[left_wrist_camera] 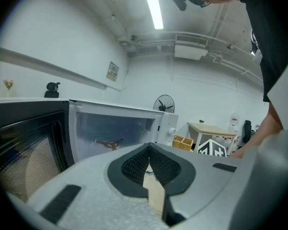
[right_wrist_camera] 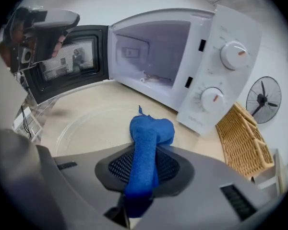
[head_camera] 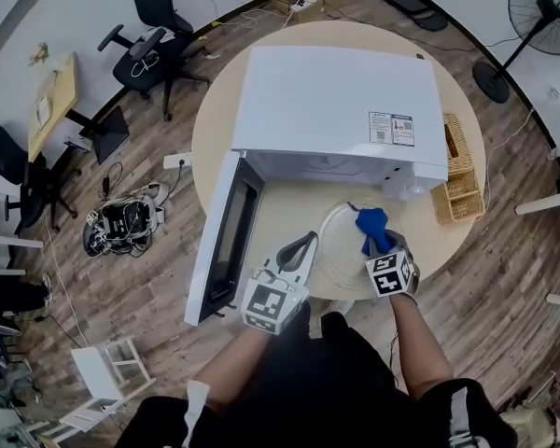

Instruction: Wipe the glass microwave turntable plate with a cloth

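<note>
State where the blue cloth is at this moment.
In the right gripper view, the blue cloth is clamped in the right gripper, over the glass turntable plate on the table, in front of the open microwave.

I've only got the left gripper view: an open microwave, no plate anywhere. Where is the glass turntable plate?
Observer: The glass plate lies on the round table, just in front of the open microwave, not inside it.
Operator: And the cloth?
Observer: The blue cloth is clamped between the jaws of the right gripper, with its bunched end over the plate's right part.
Operator: Where's my gripper relative to the plate?
Observer: The left gripper is right beside the plate's left rim, which is below what your camera sees.
</note>
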`<move>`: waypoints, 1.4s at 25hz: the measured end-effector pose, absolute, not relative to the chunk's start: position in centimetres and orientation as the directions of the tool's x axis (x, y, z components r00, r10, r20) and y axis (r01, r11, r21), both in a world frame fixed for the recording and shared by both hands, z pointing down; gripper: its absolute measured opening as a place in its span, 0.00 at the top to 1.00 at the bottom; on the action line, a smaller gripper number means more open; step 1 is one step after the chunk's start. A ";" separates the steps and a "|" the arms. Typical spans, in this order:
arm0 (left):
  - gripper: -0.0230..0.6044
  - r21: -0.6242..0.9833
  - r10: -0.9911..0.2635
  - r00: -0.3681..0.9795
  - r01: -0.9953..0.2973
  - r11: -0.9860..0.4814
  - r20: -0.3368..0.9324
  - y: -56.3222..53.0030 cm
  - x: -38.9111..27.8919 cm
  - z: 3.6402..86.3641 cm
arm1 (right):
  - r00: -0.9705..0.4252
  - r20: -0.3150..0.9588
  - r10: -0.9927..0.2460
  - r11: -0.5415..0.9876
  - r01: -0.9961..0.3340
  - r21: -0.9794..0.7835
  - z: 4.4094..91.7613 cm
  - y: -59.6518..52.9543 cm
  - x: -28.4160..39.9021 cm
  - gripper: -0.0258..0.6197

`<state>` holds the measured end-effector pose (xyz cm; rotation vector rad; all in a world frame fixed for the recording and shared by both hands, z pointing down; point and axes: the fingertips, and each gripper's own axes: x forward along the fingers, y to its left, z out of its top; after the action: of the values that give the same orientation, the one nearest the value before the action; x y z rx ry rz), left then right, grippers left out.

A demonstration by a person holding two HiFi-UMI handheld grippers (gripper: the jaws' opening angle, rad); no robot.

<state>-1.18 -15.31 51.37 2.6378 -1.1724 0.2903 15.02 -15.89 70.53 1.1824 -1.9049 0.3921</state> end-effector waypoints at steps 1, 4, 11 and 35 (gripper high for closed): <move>0.96 0.136 -0.700 0.659 -0.747 -0.650 0.277 -15.3 -1.2 51.4 | -0.186 0.786 -0.590 0.493 -0.854 0.168 70.5 -16.0 15.9 0.84; 0.96 0.137 -0.694 0.663 -0.744 -0.655 0.280 -15.3 -1.0 51.6 | -0.135 0.789 -0.600 0.456 -0.868 0.198 70.6 -16.2 18.2 0.84; 0.96 0.140 -0.684 0.674 -0.733 -0.665 0.281 -15.3 -0.5 51.8 | -0.069 0.791 -0.608 0.410 -0.881 0.238 70.7 -16.4 21.5 0.84; 0.96 0.117 -0.733 0.609 -0.787 -0.606 0.303 -14.5 -4.7 52.1 | -0.435 0.764 -0.476 0.676 -0.737 0.002 68.3 -9.6 4.6 0.84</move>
<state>-4.68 -14.54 52.06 2.5975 -1.2486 0.3295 4.59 -9.64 68.31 0.9305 -2.1135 0.4300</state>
